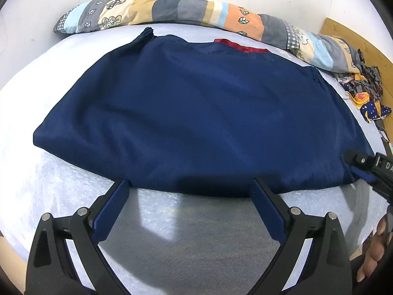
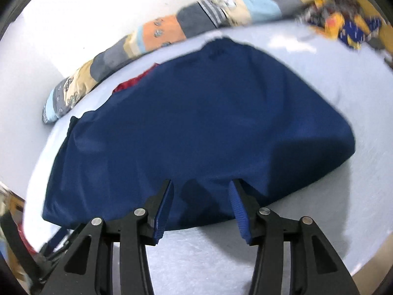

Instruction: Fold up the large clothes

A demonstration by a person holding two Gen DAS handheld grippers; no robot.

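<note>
Left wrist view: our left claw (image 1: 190,188) gapes wide, holding nothing, just short of the folded navy-blue fabric garment (image 1: 196,113) on the pale bed sheet (image 1: 184,233). Our right claw (image 2: 201,188) stands half open over the garment's near hem, gripping nothing.

Patchwork quilt (image 1: 172,9) (along wall), scrap pile (image 1: 363,93)
</note>
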